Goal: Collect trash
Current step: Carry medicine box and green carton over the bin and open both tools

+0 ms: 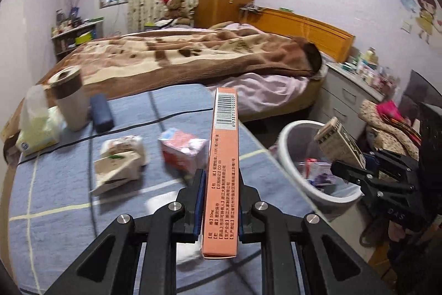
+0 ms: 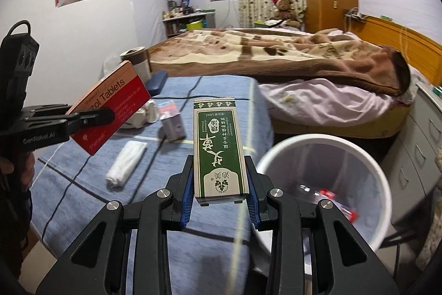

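hidden: bin (image 2: 326, 145) contents blurred | left gripper (image 1: 219, 201) clamps orange tablet box (image 1: 222, 156) edge-on over table (image 1: 69, 212) | right gripper (image 2: 219, 184) grips green-white box (image 2: 218, 145) near bin

**Open bin mouth, cluttered table**

The white bin (image 2: 326, 154) beside the table (image 1: 69, 184) is left open at its mouth. Passage across the table is obstructed by crumpled packets (image 1: 121, 162), a small carton (image 1: 182, 151), a rolled cloth (image 2: 127, 163) and a cup (image 1: 70, 98).
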### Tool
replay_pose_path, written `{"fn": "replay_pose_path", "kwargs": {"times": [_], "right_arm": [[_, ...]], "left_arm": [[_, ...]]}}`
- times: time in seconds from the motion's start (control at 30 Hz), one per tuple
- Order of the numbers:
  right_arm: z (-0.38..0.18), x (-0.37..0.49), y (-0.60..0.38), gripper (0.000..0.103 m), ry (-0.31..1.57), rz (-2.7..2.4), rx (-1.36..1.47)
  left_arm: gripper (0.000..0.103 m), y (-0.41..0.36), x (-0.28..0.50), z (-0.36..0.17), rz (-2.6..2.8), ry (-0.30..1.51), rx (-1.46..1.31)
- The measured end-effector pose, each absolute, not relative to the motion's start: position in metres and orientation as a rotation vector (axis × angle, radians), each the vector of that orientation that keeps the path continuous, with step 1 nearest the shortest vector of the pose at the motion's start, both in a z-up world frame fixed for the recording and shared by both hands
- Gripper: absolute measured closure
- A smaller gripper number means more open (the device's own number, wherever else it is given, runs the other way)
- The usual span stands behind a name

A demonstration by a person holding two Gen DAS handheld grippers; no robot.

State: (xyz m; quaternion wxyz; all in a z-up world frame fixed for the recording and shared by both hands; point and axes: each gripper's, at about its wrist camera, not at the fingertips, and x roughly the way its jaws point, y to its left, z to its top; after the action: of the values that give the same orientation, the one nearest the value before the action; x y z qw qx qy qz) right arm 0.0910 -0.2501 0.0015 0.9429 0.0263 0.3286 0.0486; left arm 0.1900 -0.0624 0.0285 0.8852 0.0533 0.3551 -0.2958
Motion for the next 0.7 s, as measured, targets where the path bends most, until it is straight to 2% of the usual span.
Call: {"fn": "replay_pose_path", "kwargs": {"times": [0.7], "right_arm": [[0.006,0.056,-0.331,0.069,0.640,-0.109,0.111]], "left_arm": [[0.085,-0.193,0.136,0.028,-0.773,0.721,0.163]]}}
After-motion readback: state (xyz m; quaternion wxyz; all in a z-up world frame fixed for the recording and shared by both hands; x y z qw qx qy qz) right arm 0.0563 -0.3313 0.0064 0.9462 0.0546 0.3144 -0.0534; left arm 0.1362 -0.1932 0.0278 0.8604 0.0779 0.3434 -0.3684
